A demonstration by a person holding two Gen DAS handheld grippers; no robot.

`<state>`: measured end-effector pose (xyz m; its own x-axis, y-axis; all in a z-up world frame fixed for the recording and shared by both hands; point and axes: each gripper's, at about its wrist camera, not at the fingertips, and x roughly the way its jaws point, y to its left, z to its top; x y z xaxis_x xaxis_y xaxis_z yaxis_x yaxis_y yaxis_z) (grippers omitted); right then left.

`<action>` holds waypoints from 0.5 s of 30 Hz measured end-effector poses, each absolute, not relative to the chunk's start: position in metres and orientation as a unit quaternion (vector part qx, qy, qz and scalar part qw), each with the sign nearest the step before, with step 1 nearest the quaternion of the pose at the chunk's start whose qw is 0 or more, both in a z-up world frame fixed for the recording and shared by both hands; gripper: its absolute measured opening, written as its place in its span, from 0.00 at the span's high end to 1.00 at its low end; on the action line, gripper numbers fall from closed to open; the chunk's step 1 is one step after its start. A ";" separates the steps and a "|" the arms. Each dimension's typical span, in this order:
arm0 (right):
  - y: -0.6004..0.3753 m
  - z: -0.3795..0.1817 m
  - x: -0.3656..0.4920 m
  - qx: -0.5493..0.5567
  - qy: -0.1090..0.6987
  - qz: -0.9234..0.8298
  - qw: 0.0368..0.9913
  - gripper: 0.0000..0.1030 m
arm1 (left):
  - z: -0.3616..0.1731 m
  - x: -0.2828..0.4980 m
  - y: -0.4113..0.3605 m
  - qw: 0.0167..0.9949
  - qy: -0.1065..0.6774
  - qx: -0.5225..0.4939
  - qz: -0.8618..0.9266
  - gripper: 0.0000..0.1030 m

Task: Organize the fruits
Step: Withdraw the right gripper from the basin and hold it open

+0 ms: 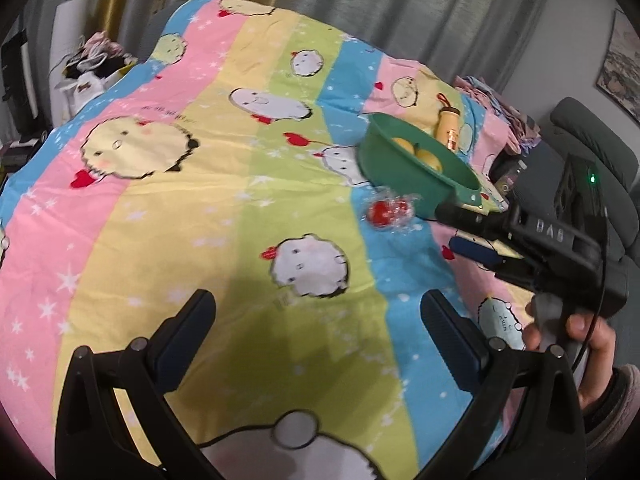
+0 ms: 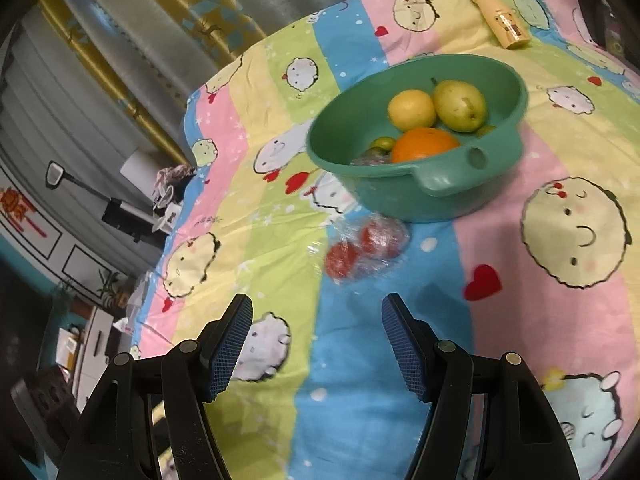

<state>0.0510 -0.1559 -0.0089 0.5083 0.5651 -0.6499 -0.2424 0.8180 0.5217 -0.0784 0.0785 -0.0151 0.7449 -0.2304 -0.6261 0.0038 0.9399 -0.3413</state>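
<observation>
A bedsheet (image 2: pixel 500 216) striped in pink, yellow, green and blue is printed with round cartoon faces, red hearts and white stars. A green plastic basin (image 2: pixel 452 188) is filled with a yellow lemon (image 2: pixel 412 110), a yellow-green pear (image 2: pixel 460 106) and an orange (image 2: pixel 424 145). Red fruits in clear wrap (image 2: pixel 362 252) are seen beside a pale yellow bottle (image 2: pixel 502 20).

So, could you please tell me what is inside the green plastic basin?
The green plastic basin holds a yellow lemon, a yellow-green pear, a large orange and a small green citrus fruit. The orange and the near wall hide whatever lies beneath.
</observation>
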 end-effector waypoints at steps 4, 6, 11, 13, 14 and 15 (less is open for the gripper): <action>-0.172 -0.013 0.047 0.179 0.438 0.238 0.848 0.34 | -0.018 -0.069 0.068 0.921 0.354 -0.151 -0.063 0.00; -0.178 -0.013 0.046 0.175 0.435 0.244 0.849 0.34 | -0.020 -0.062 0.065 0.919 0.359 -0.149 -0.061 0.00; -0.187 -0.011 0.040 0.155 0.420 0.264 0.854 0.31 | -0.026 -0.051 0.061 0.916 0.368 -0.153 -0.052 0.00; -0.189 -0.009 0.036 0.132 0.412 0.271 0.860 0.31 | -0.029 -0.047 0.060 0.914 0.372 -0.156 -0.051 0.00; -0.189 -0.008 0.035 0.126 0.408 0.274 0.862 0.31 | -0.030 -0.044 0.059 0.913 0.374 -0.157 -0.050 0.00; -0.190 -0.008 0.034 0.121 0.405 0.279 0.862 0.31 | -0.031 -0.042 0.058 0.912 0.376 -0.159 -0.051 0.00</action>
<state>0.0341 -0.1895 -0.0082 0.5155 0.5793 -0.6314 -0.3836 0.8149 0.4345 -0.0424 0.0577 -0.0307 0.7126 -0.2121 -0.6688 -0.0264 0.9445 -0.3276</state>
